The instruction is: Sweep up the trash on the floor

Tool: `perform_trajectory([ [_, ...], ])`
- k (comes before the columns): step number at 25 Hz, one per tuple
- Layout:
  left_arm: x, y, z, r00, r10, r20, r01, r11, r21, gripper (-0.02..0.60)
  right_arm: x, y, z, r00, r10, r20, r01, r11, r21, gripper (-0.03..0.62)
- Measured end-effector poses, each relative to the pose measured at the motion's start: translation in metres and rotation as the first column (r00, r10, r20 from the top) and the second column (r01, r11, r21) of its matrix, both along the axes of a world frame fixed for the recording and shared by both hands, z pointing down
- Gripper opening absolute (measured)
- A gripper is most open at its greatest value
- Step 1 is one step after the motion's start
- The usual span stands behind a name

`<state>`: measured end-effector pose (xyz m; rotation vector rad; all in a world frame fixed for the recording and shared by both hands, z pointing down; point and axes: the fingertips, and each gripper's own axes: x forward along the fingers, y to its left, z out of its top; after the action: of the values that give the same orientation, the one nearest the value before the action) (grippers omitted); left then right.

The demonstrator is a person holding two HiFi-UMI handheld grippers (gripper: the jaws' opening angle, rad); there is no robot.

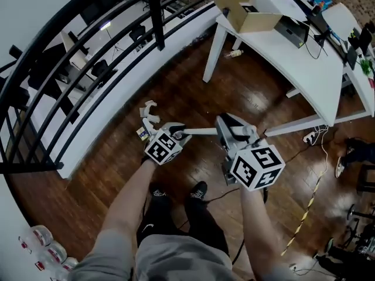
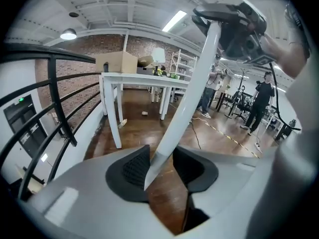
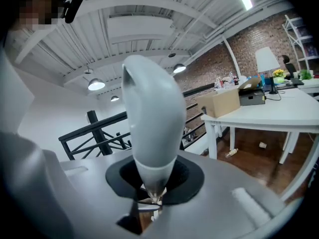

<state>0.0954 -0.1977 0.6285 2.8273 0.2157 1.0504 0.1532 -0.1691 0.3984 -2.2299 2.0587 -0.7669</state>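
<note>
While the left gripper (image 2: 160, 169) is pinching a slim white pole (image 2: 192, 88) between its dark pads, the right gripper (image 3: 154, 185) is gripping a rounded pale grey plastic handle (image 3: 149, 113), seemingly the top end of that same long sweeping tool. Both are holding it above the dark wooden floor (image 1: 176, 92), and its brush end is not showing. The trash, a small pale bottle (image 1: 234, 53) and a little scrap (image 2: 144, 113) nearby, is lying well apart from the grippers, beside the leg of the white table (image 1: 304, 69). Sweeping is not yet happening; this looks like the approach. Next, the tool's working end is needing to come down on the floor just behind the bottle, ready for a gathering stroke.
</note>
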Motion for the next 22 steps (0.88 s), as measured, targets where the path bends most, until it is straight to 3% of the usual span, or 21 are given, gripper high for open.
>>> perform_trajectory([
  [4, 0.054, 0.038, -0.005, 0.999, 0.049, -0.023, -0.049, 0.998, -0.027, 0.147, 0.042, 0.033, -0.012, 0.998, 0.052, -0.021, -0.052, 0.998, 0.026, 0.051],
  [11, 0.114, 0.101, 0.027, 0.978, 0.205, -0.040, -0.208, 0.973, -0.102, 0.146, 0.087, 0.082, 0.015, 0.980, 0.193, -0.047, -0.195, 0.980, -0.038, 0.051],
  [18, 0.122, 0.115, 0.068, 0.956, 0.293, -0.005, -0.290, 0.942, -0.167, 0.147, 0.092, 0.082, 0.054, 0.964, 0.264, -0.025, -0.265, 0.956, -0.124, 0.051],
  [22, 0.114, 0.106, 0.082, 0.958, 0.285, 0.022, -0.276, 0.943, -0.188, 0.150, 0.087, 0.070, 0.070, 0.967, 0.255, -0.005, -0.253, 0.955, -0.153, 0.051],
])
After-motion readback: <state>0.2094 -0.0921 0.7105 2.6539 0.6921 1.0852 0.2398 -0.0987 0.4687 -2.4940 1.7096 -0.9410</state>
